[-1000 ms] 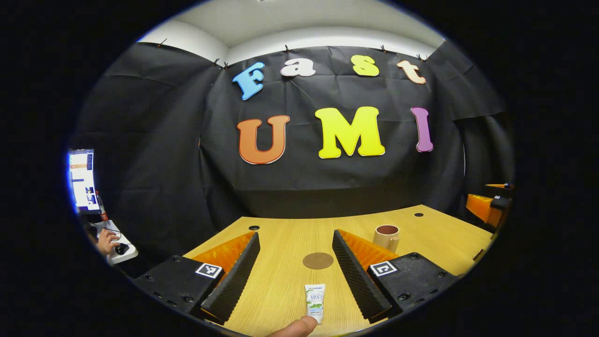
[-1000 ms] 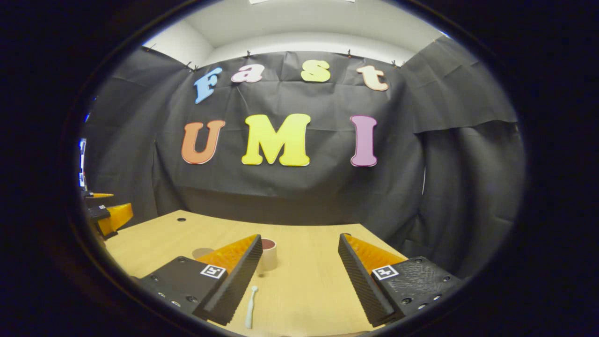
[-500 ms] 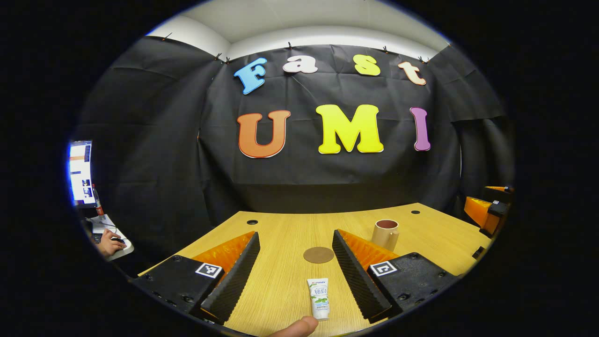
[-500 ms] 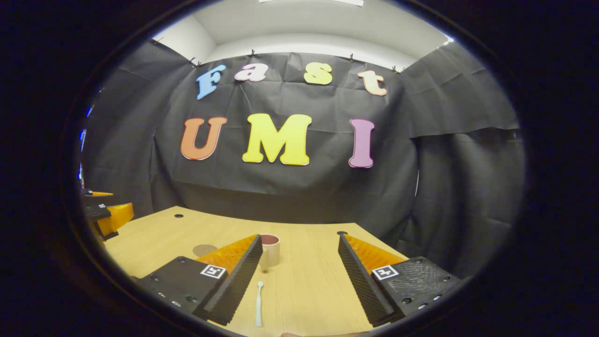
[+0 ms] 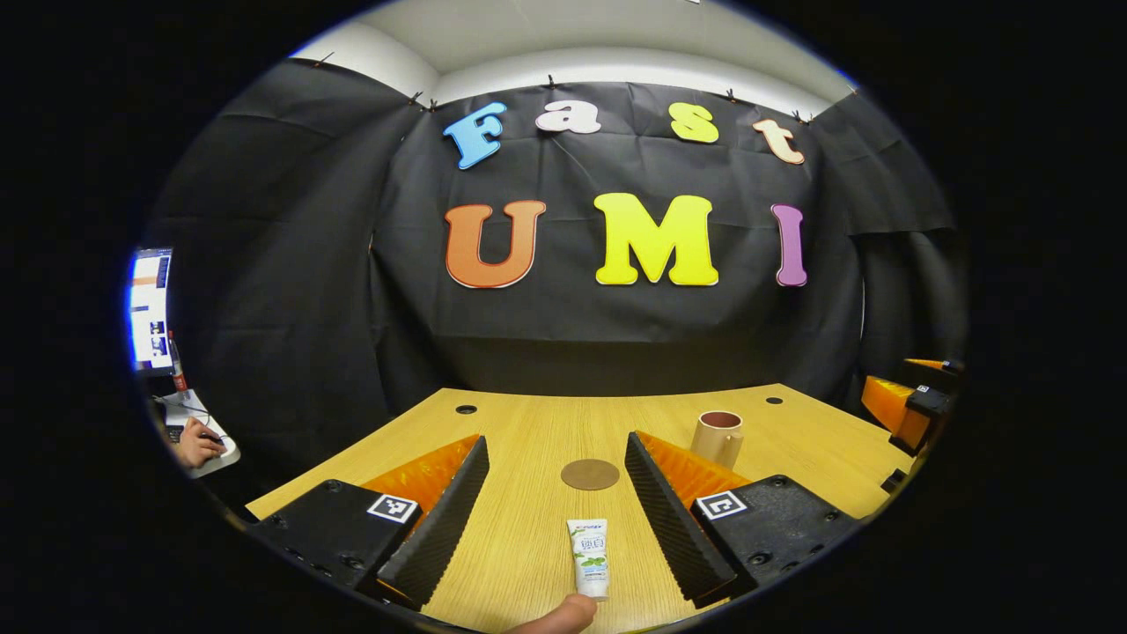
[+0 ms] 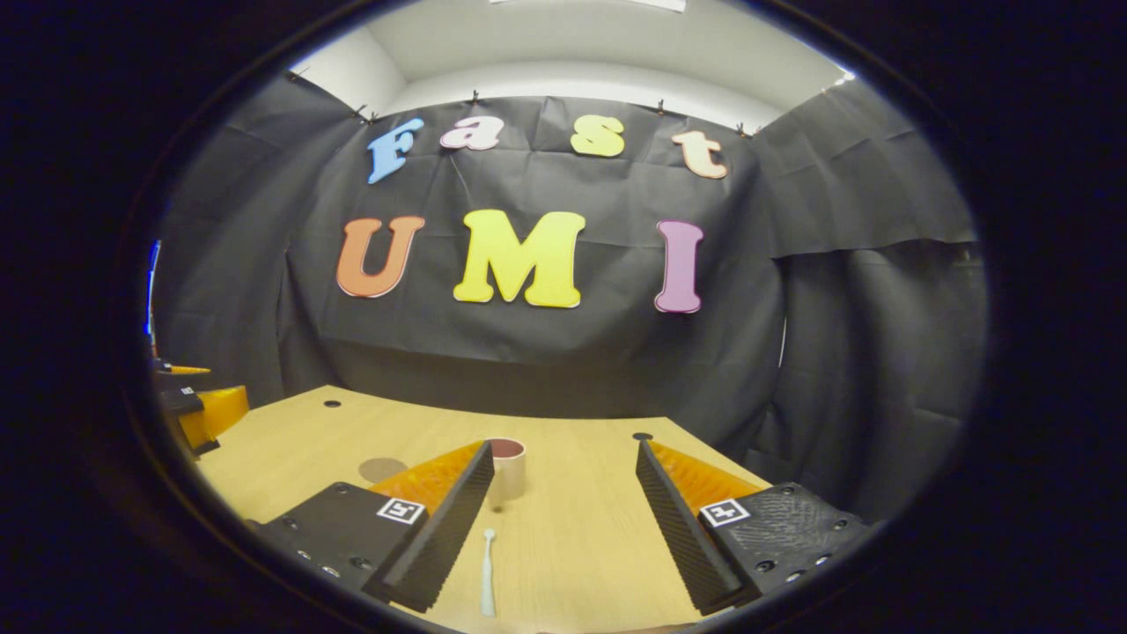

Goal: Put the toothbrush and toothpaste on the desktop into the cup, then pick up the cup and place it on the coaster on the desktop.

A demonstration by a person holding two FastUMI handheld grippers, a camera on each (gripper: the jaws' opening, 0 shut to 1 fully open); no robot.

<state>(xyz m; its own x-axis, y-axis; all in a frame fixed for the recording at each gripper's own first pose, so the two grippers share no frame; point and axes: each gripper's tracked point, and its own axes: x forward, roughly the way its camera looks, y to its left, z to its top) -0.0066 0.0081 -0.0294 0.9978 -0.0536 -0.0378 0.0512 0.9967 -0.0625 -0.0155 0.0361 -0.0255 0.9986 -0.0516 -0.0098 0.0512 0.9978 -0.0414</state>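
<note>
In the left gripper view a small white toothpaste tube lies on the wooden desk between the fingers of my left gripper, which is open and holds nothing. A round brown coaster lies just beyond the tube. A beige cup stands to the right, past my right-hand finger. In the right gripper view a white toothbrush lies on the desk near the left finger of my right gripper, also open and empty. The cup stands beyond it, the coaster farther left.
The other gripper shows at the right edge of the left gripper view, and likewise at the left edge of the right gripper view. A person's hand rests at a desk with a monitor far left. A fingertip shows at the bottom.
Both views have shifted slightly, so the toothpaste and toothbrush sit a little differently between the fingers. Both grippers stay open. Nothing on the desk has moved.
</note>
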